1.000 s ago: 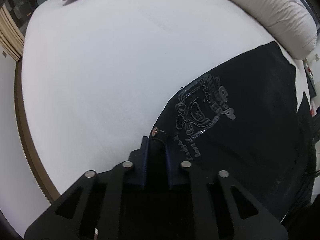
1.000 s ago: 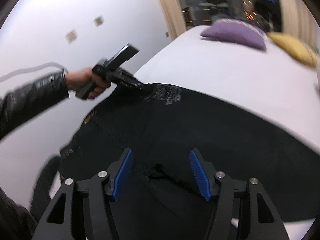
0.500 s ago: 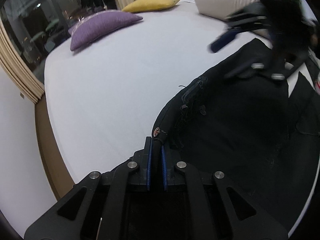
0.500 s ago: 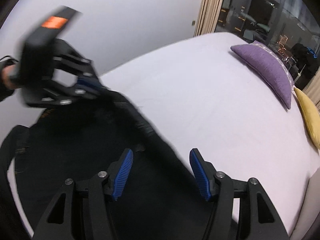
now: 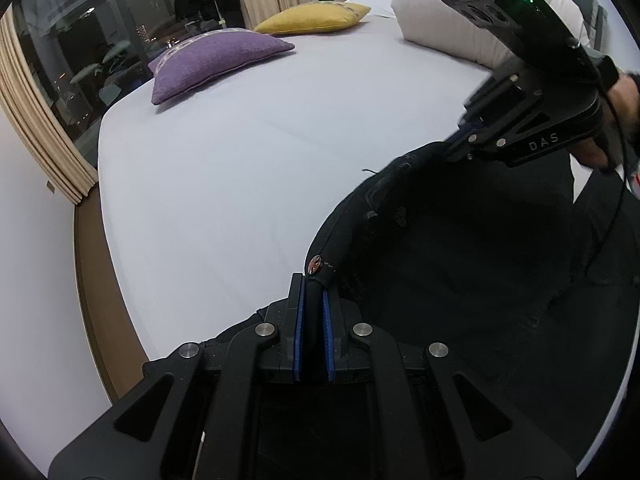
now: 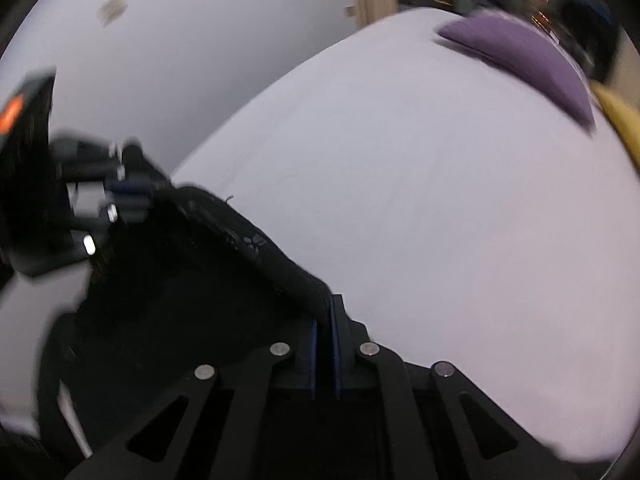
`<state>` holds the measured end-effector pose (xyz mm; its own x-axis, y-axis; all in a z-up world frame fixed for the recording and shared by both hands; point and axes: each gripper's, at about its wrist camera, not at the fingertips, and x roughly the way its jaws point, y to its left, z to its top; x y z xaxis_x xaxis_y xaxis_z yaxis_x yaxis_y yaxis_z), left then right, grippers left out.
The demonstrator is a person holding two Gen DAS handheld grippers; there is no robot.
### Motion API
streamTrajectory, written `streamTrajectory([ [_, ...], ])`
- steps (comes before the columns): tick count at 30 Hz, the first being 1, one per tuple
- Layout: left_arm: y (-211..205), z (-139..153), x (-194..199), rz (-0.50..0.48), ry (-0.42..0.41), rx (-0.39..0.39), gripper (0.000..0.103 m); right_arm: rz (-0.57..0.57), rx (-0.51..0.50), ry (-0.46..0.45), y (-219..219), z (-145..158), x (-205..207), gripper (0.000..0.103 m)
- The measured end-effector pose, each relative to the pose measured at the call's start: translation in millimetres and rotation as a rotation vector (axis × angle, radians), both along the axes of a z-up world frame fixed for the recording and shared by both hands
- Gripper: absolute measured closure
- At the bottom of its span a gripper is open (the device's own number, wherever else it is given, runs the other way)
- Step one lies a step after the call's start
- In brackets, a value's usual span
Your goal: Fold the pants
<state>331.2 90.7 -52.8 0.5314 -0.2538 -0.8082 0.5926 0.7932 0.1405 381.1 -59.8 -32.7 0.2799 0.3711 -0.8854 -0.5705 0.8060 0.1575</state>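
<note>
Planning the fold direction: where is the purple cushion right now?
The purple cushion lies at the far side of the bed, upper left in the left wrist view, beside the yellow cushion and near the window, well clear of the pants.

Left wrist view sharp, evenly lit, soft indoor light; white bed sheet (image 5: 248,168) bright, no hard shadows. Black pants (image 5: 460,264) read as near-detailless dark mass. Window (image 5: 100,32) at 10 o'clock is dark with small light reflections. Strong fisheye bending and black vignette at the corners. Right wrist view dimmer, motion-blurred throughout; left gripper (image 6: 132,196) at 9 o'clock smeared, purple pillow (image 6: 520,52) at 1 o'clock soft.
</note>
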Motion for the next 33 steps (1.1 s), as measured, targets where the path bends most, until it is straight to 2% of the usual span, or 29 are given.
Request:
streamTrajectory([
  [2, 2, 2, -1, 0.002, -0.001, -0.003, 0.096, -0.084, 0.099, 0.042, -3, 2, -6, 0.096],
  [6, 6, 7, -21, 0.015, 0.007, -0.018, 0.096, -0.161, 0.226, 0.094, 1, 3, -18, 0.096],
  [9, 10, 9, -47, 0.008, 0.015, -0.023, 0.096, -0.161, 0.228, 0.071, 0, 12, -34, 0.096],
  [11, 12, 8, -73, -0.012, 0.009, -0.019, 0.096, -0.103, 0.151, 0.0, 7, 22, -59, 0.096],
  [13, 13, 6, -103, -0.037, 0.003, -0.005, 0.096, 0.017, 0.007, -0.101, 21, 29, -96, 0.096],
  [17, 12, -5, -165, -0.131, 0.022, -0.009, 0.096, 0.197, -0.236, -0.221, 34, 19, -167, 0.096],
  [21, -4, -29, -222, -0.231, 0.045, 0.093, 0.096, 0.36, -0.441, -0.332, 46, -5, -232, 0.097],
  [26, -7, -54, -272, -0.299, 0.077, 0.151, 0.096, 0.447, -0.581, -0.41, 74, -32, -270, 0.097],
  [31, -4, -60, -295, -0.315, 0.083, 0.18, 0.098, 0.516, -0.691, -0.474, 84, -55, -301, 0.096],
  [33, -5, -61, -299, -0.32, 0.079, 0.195, 0.098, 0.532, -0.725, -0.498, 80, -60, -329, 0.097],
])
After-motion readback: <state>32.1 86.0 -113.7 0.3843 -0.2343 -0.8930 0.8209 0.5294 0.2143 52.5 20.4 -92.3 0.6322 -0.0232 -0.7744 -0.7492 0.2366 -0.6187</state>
